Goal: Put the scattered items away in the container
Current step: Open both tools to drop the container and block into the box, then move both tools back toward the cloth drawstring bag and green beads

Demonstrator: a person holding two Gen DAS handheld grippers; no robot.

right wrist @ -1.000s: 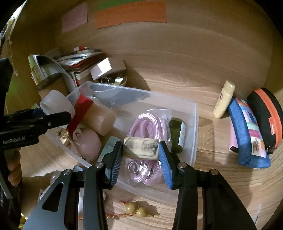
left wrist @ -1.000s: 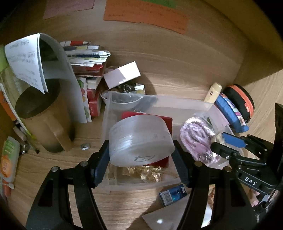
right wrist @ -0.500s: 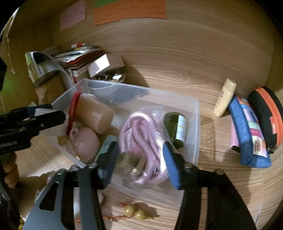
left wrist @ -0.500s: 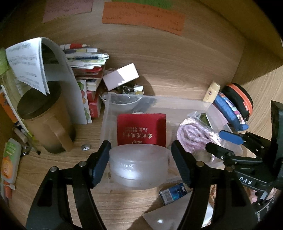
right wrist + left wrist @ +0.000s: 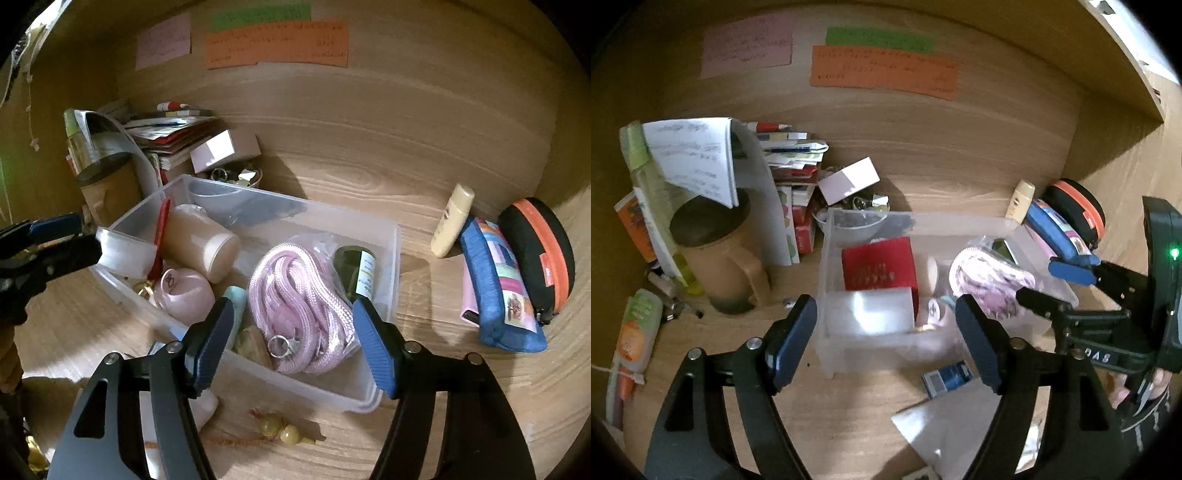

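Note:
A clear plastic container [image 5: 827, 258] [image 5: 391, 258] sits on the wooden desk. It holds a translucent round tub [image 5: 870, 312] [image 5: 123, 251], a red booklet [image 5: 877, 262], a pink rope in a bag [image 5: 299, 291] [image 5: 990, 280], a tan cylinder [image 5: 201, 247], a pink round piece [image 5: 184, 291], a green bottle [image 5: 360, 273] and a small tan block [image 5: 255, 343]. My left gripper [image 5: 886, 343] is open and empty just before the container's near wall. My right gripper [image 5: 291, 339] is open and empty above the container's near edge.
A brown mug [image 5: 716, 258], papers and books [image 5: 790, 162] stand left of the container. A cream tube [image 5: 452, 221], blue pouch [image 5: 498, 280] and orange-black case [image 5: 539, 251] lie to the right. Yellow beads [image 5: 277, 430], a blue packet [image 5: 947, 378] and white paper [image 5: 945, 424] lie in front.
My left gripper opened and let the translucent tub down into the container, then drew back. My right gripper opened and dropped the small tan block beside the pink rope.

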